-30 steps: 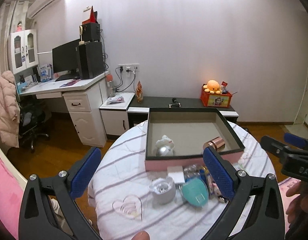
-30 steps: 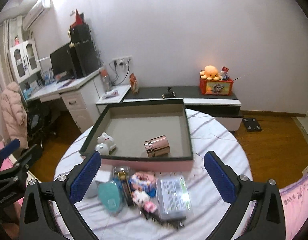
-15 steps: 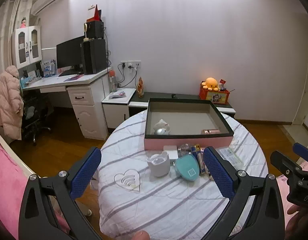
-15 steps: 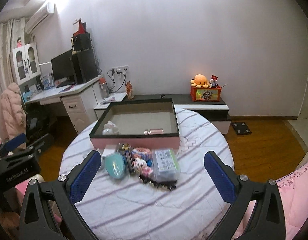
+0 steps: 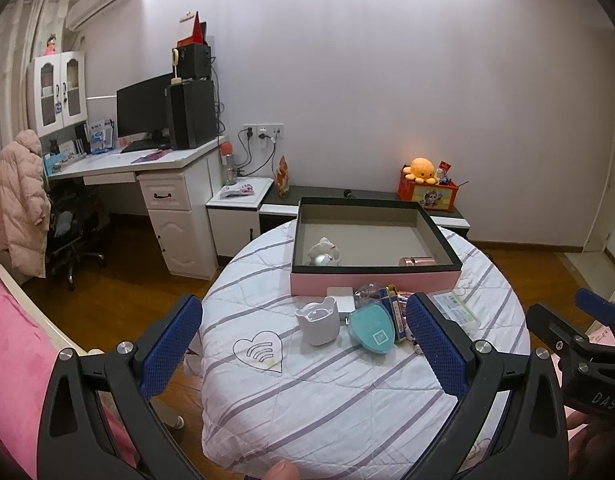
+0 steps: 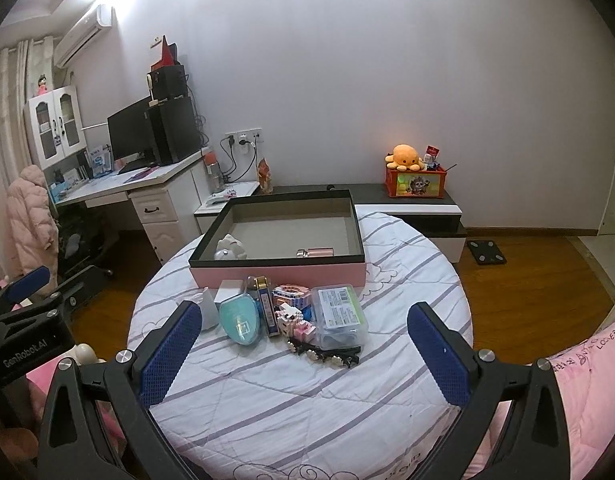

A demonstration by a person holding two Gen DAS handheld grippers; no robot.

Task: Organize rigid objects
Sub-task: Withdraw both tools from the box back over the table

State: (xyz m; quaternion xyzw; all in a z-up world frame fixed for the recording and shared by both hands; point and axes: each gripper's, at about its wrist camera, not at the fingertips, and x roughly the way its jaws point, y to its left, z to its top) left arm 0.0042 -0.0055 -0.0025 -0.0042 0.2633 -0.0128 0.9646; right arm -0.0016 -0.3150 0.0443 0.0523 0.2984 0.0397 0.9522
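Note:
A pink box with a black rim (image 5: 371, 278) (image 6: 275, 274) stands at the far side of the round table. It holds a white figure (image 5: 323, 250) (image 6: 229, 248) and a rose-gold cylinder (image 5: 415, 261) (image 6: 315, 252). In front of it lie a white bear-shaped cup (image 5: 318, 320), a teal oval case (image 5: 371, 330) (image 6: 240, 320), a clear labelled box (image 6: 339, 314), a blue stick (image 6: 265, 308), a small pink block toy (image 6: 295, 320) and dark hair clips (image 6: 327, 354). My left gripper (image 5: 307, 344) and right gripper (image 6: 303, 352) are open, empty, held back above the near table edge.
The round table (image 5: 347, 400) has a white striped cloth with a heart mark (image 5: 259, 350). A desk with monitor (image 5: 147, 152) stands at the left, a low cabinet with an orange toy box (image 5: 427, 190) behind. Pink bedding (image 6: 587, 380) lies at the right.
Both grippers have pulled back and away from the table; the box and loose objects now look smaller and farther. Both stay open and empty. Nothing on the table has moved.

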